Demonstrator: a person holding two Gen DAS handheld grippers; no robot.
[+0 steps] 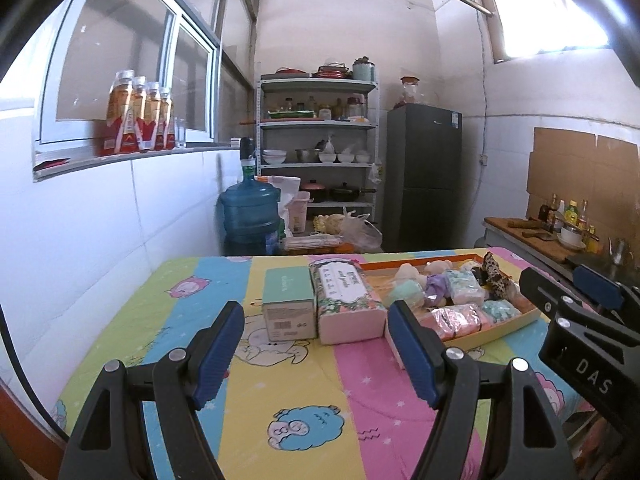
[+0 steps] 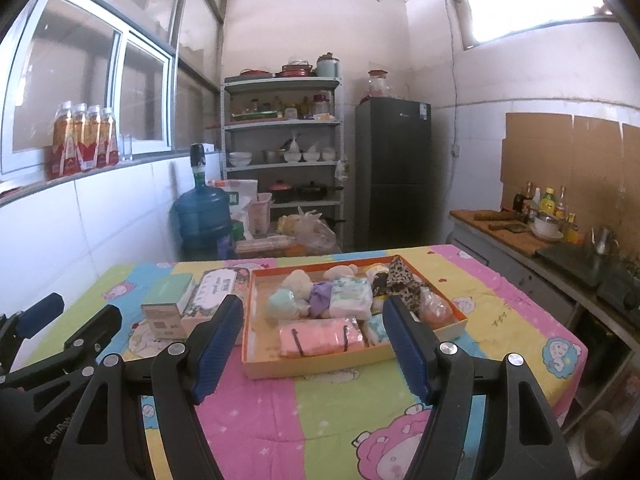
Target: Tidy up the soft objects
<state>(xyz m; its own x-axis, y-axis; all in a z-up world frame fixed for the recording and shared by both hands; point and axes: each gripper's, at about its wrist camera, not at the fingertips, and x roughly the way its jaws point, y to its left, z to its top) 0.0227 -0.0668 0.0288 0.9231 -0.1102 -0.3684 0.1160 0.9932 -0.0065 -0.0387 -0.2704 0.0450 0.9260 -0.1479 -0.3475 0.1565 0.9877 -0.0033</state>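
An orange-rimmed tray (image 2: pixel 256 364) on the cartoon-print tablecloth holds several soft items: a pink packet (image 2: pixel 320 338), a mint plush (image 2: pixel 284 306), a purple cloth (image 2: pixel 322 294), a white-blue packet (image 2: pixel 352 298) and a leopard-print pouch (image 2: pixel 402 280). The tray also shows in the left wrist view (image 1: pixel 492 336). A floral tissue pack (image 1: pixel 344 300) and a green box (image 1: pixel 289 300) lie left of the tray. My left gripper (image 1: pixel 316 350) is open and empty, in front of the tissue pack. My right gripper (image 2: pixel 314 344) is open and empty, just before the tray's near edge.
The table (image 2: pixel 320 420) stands against a white tiled wall on the left. Behind it are a blue water jug (image 2: pixel 202 212), a metal shelf (image 2: pixel 282 132) and a dark fridge (image 2: pixel 394 172). A counter with bottles (image 2: pixel 548 208) runs along the right.
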